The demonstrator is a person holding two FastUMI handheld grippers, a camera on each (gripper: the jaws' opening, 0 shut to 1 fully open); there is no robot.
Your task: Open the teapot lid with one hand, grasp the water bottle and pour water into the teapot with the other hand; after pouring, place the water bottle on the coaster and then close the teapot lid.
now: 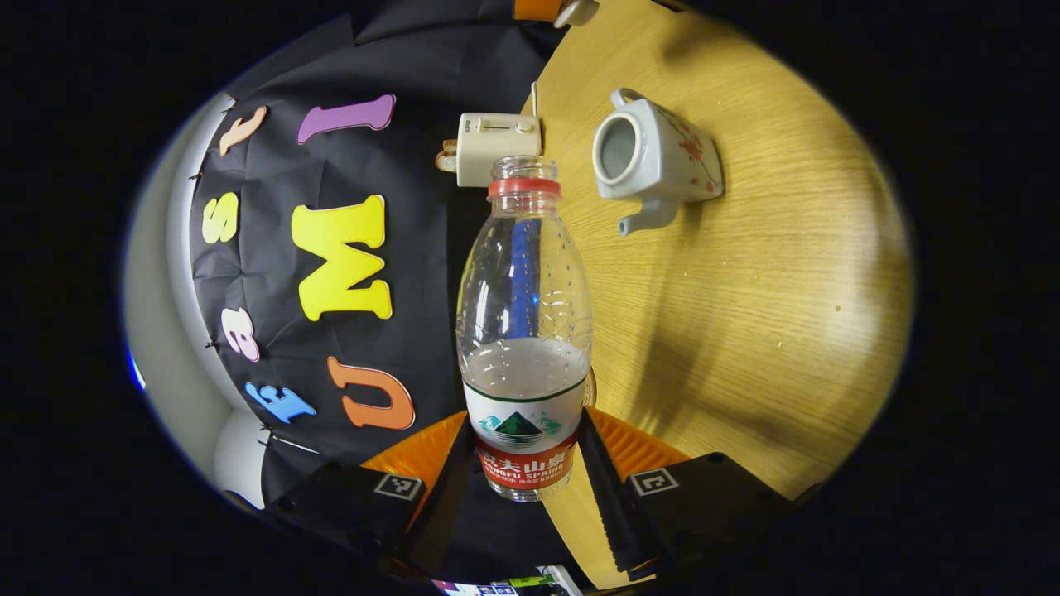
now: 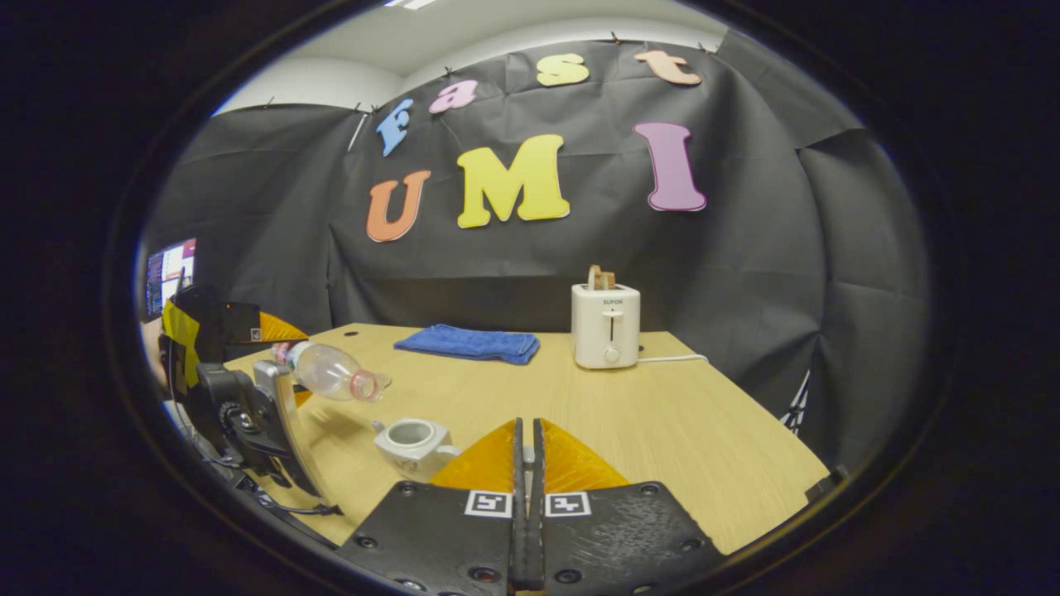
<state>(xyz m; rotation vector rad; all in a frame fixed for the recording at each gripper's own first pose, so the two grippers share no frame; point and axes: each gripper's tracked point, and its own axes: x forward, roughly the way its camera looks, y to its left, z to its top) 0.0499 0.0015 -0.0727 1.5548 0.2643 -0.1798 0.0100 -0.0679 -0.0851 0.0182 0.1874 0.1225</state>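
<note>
My left gripper [image 1: 524, 434] is shut on a clear water bottle [image 1: 524, 298] with a red neck ring and no cap, gripping it near the base. In the right gripper view the left gripper [image 2: 248, 406] holds the bottle [image 2: 335, 372] tipped on its side, mouth pointing toward the white teapot [image 2: 411, 439] and a little up and left of it. The teapot [image 1: 654, 161] stands open on the wooden table with no lid on it. My right gripper [image 2: 527, 430] hovers just right of the teapot, fingers pressed together on a pale sliver, apparently the teapot lid's knob.
A white toaster [image 2: 605, 324] with a cord stands at the back of the table [image 2: 662, 430]. A folded blue cloth [image 2: 468, 341] lies to its left. A monitor [image 2: 170, 273] glows at the far left. The toaster [image 1: 497, 147] sits beyond the bottle's mouth.
</note>
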